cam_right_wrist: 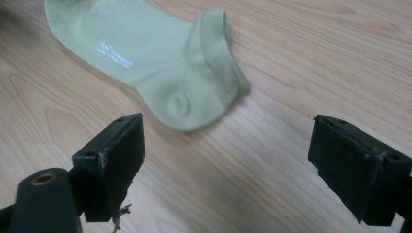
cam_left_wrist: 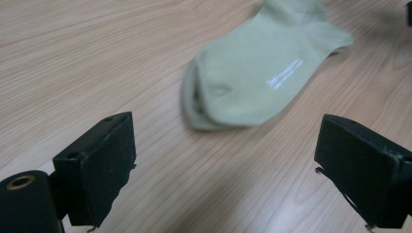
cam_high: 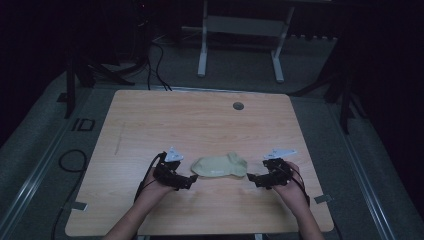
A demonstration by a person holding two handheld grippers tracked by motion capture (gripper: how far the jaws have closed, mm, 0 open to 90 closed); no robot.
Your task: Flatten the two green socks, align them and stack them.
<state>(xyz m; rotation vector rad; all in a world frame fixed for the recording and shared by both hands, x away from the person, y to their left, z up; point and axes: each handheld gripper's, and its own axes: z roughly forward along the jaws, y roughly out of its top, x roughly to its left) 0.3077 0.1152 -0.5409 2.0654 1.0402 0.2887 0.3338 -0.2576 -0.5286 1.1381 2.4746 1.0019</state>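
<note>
We are working at the table (cam_high: 150, 120), where a pale green sock (cam_high: 220, 166) is lying flat near our edge, between the two grippers. It is looking folded or paired already, so we are judging the laying-down done and only the pulling away left. Its long axis is running across the table, the cuff pointing toward the right gripper (cam_high: 254, 178), the toe toward the left gripper (cam_high: 192, 178). Both are standing wide, released, grasping nothing

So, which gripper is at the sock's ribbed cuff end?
The right gripper: the ribbed cuff and heel of the sock lie before its open jaws; the left gripper faces the toe end.
</note>
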